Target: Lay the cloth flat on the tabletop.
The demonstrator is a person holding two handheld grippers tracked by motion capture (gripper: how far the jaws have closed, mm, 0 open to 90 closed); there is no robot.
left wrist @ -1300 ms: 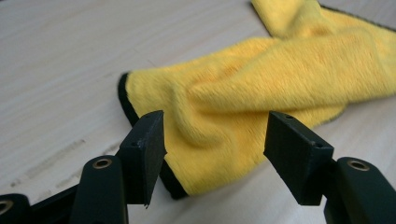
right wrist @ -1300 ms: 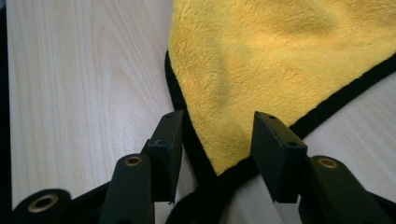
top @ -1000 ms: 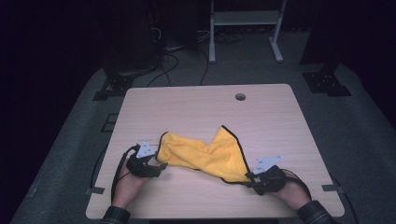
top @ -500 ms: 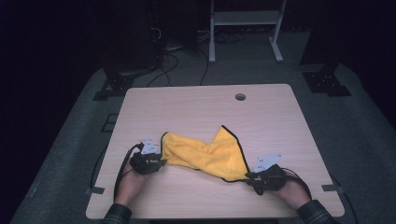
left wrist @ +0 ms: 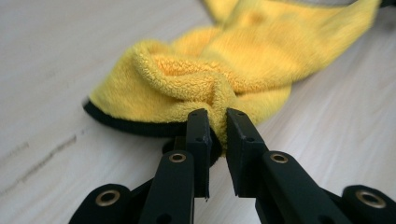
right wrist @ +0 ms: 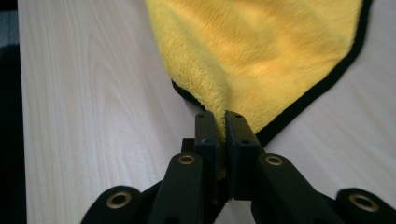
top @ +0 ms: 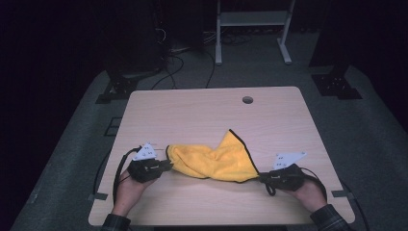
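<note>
yellow cloth (top: 214, 162), fleecy with a black hem, lies bunched on the near half of the wooden table (top: 192, 110), stretched between my two grippers with one corner folded up toward the far side. i see my left gripper (left wrist: 217, 128) clamped on a thick, rumpled fold at the cloth's left end, pile squeezed between the jaws. my right gripper (right wrist: 221, 128) pinches a thin hemmed corner at its right end, where the fabric spreads smooth and flat from the jaws.
</note>
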